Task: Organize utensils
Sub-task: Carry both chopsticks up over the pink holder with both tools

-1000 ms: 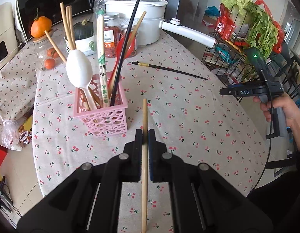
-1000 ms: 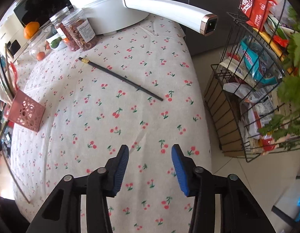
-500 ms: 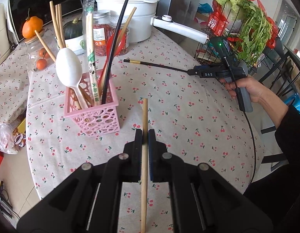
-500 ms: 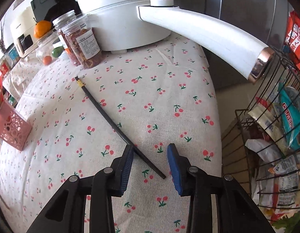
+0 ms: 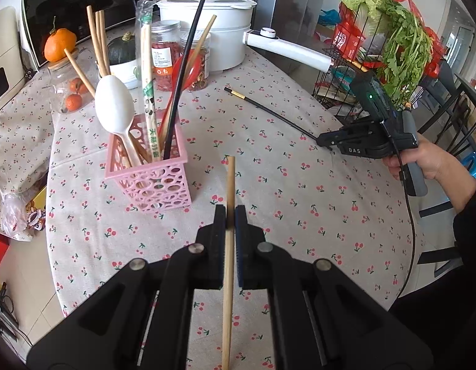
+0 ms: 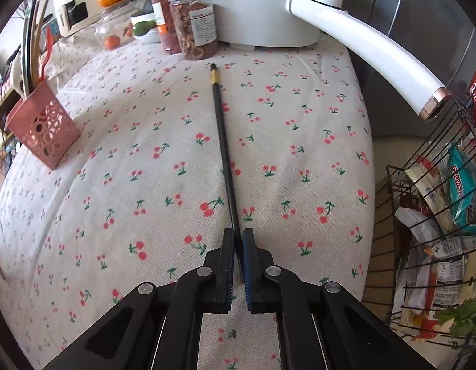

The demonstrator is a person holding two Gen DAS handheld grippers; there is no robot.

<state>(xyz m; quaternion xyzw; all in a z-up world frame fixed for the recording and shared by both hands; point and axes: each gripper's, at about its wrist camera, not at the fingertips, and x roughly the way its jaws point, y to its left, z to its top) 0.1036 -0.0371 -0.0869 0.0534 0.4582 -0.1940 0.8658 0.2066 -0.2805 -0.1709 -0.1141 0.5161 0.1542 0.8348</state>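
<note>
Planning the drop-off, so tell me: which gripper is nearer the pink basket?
Left. The left gripper sits just beside the pink basket; the right gripper is across the table.

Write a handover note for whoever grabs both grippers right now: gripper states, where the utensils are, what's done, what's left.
Left gripper: shut on the wooden chopstick, held above the table, right of the pink basket.
Right gripper: shut on the near tip of the black chopstick, which looks to be lying on the tablecloth.
Done: white spoon, wrapped chopsticks and several other sticks already stand in the basket.
Left: drop the wooden chopstick into the basket, then lift the black one and add it too.
</note>
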